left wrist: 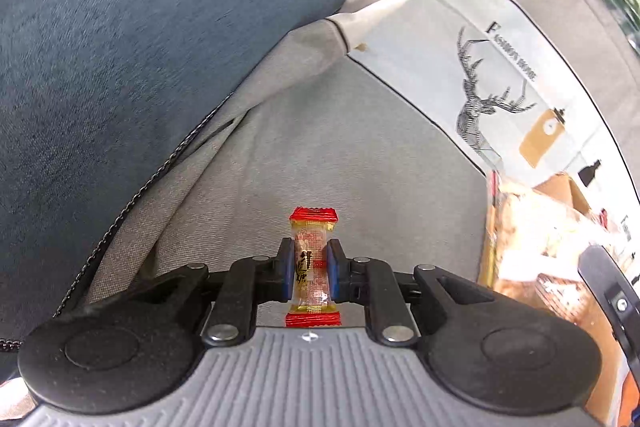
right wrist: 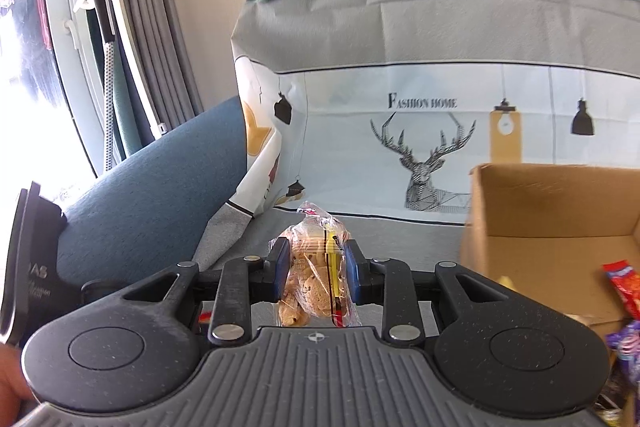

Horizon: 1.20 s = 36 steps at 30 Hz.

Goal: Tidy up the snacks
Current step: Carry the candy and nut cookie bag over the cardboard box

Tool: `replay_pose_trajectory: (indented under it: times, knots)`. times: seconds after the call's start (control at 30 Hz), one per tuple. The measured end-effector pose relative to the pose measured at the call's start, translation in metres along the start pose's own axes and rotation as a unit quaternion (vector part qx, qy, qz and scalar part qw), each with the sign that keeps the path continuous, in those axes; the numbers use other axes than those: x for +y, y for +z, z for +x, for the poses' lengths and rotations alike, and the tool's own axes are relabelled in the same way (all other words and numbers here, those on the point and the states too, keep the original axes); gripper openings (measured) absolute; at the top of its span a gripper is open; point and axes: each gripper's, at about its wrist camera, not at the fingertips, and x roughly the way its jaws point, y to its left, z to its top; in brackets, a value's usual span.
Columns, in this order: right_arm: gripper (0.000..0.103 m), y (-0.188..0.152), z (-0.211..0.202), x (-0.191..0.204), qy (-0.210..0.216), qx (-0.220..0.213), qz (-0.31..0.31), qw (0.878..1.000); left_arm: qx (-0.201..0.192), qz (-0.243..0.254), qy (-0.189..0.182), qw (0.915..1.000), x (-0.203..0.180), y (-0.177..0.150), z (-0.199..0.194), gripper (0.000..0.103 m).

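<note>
Carry step judged underway. Red-ended wrapped candy (left wrist: 313,269) pinched in left gripper (left wrist: 313,273) above grey cloth (left wrist: 360,155). Clear cookie packet (right wrist: 314,273) clamped in right gripper (right wrist: 314,275), left of cardboard box (right wrist: 560,211). Next: both to be lowered into box, then released.

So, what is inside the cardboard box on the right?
The cardboard box is open at the top. Its far inner wall and part of the floor look bare. Near its right edge a red snack wrapper shows. The near part of the inside is hidden.
</note>
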Motion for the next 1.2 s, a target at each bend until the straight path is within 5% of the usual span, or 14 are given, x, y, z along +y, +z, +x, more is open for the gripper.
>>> replay_pose_trajectory:
  times: [0.6,1.2]
  knots:
    - [0.030,0.011,-0.062,-0.070,-0.034,-0.058,0.025,0.997,-0.062,0.059,-0.035,0.9957,-0.034,-0.010,-0.022,0.018]
    - [0.030,0.012,-0.101,-0.134,-0.081,-0.085,0.045,0.992,-0.150,0.138,-0.121,0.9716,-0.094,-0.027,-0.043,0.018]
